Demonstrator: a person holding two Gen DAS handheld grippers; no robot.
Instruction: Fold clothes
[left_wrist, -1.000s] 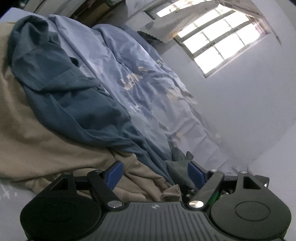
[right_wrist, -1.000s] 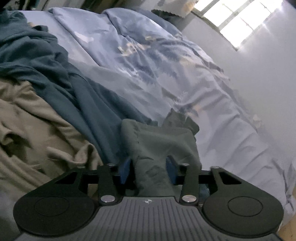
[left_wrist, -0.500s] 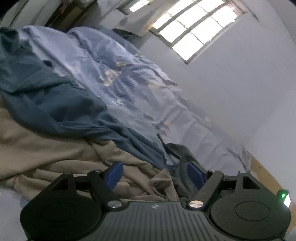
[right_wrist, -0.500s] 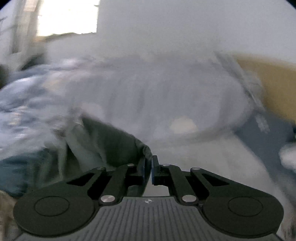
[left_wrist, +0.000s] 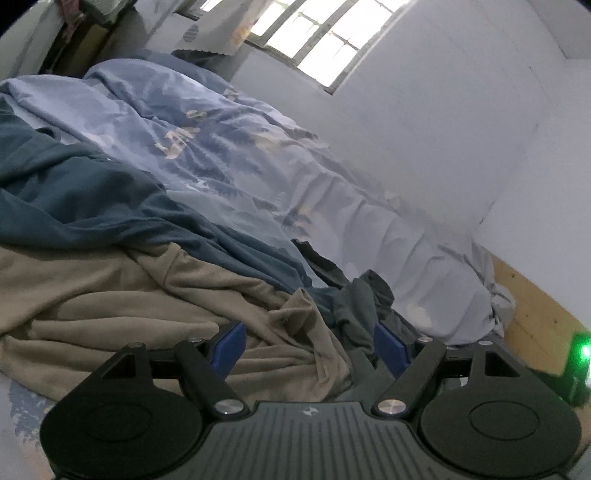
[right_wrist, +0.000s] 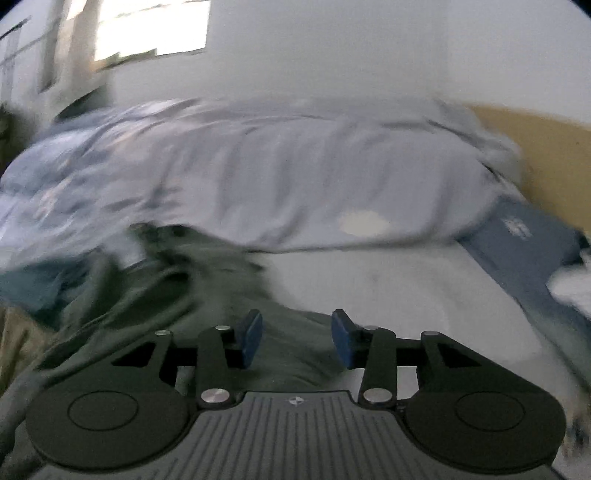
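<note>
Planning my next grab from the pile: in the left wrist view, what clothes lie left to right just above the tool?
Beige garment → teal-blue garment → dark grey-green garment, bunched up by the tool's right finger.

Pale lettering printed on the blue duvet (left_wrist: 207, 147), left of centre in the left wrist view, too creased to read. White marking on the dark blue pillow (right_wrist: 524, 236), right edge, blurred.
</note>
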